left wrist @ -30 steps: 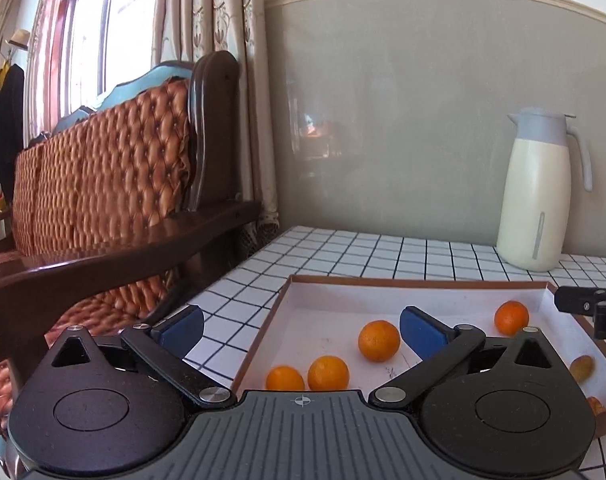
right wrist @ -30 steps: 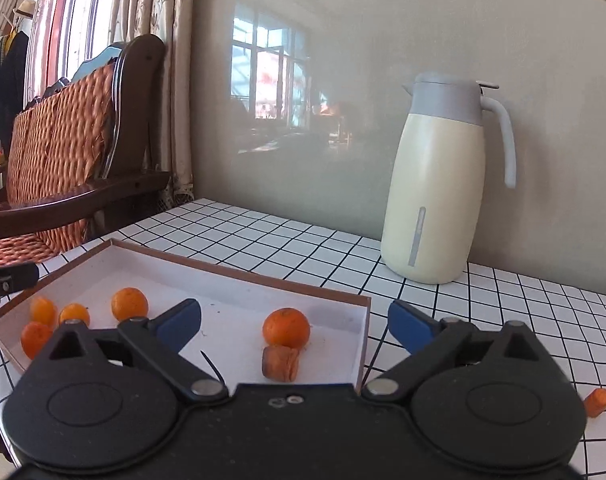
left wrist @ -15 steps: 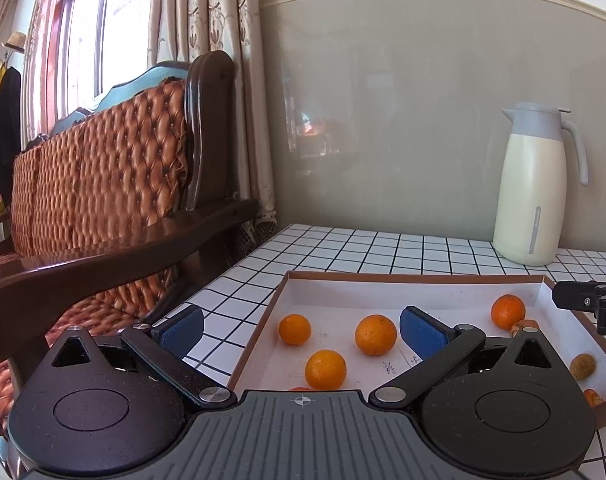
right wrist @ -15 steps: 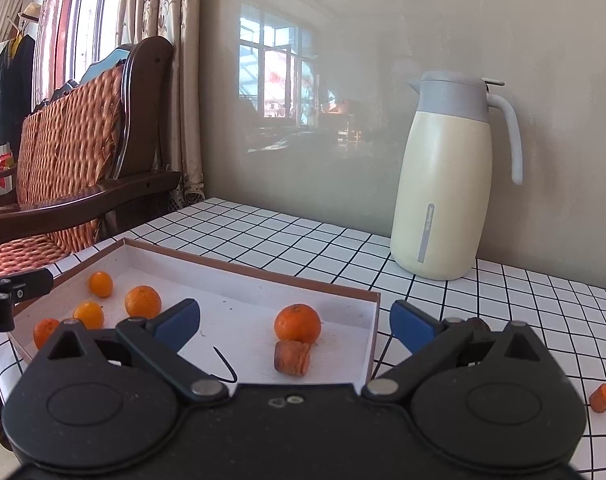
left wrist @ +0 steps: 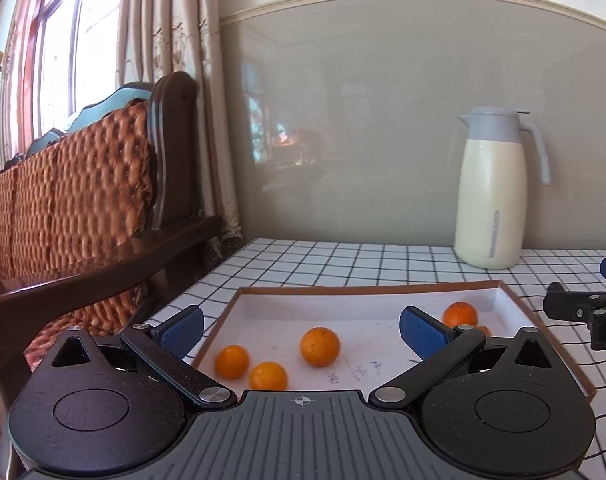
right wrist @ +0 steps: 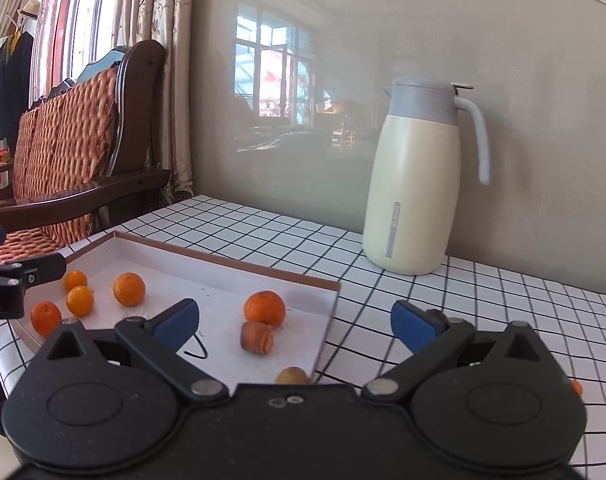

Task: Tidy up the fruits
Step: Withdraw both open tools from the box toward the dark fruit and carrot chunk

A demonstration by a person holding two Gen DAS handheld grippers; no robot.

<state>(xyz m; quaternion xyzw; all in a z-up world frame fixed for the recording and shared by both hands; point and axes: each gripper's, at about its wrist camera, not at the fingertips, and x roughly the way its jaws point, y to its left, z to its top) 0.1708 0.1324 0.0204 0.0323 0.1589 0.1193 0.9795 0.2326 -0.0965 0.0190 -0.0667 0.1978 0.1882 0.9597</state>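
Observation:
A shallow white box with a brown rim lies on the checked tabletop and holds several oranges. In the left wrist view an orange sits mid-box, two smaller ones lie near its left wall, and another is at the far right. In the right wrist view an orange sits beside a brown ridged piece, with a small brownish fruit nearer me. My left gripper is open and empty above the box. My right gripper is open and empty over the box's right wall.
A cream thermos jug with a grey lid stands at the back by the wall. A small orange piece lies on the cloth at the right. A wooden armchair with a woven back flanks the table's left edge.
Both grippers have pulled back and risen from the box, so more of it shows. The small oranges at the left have shifted position. Both grippers stay open.

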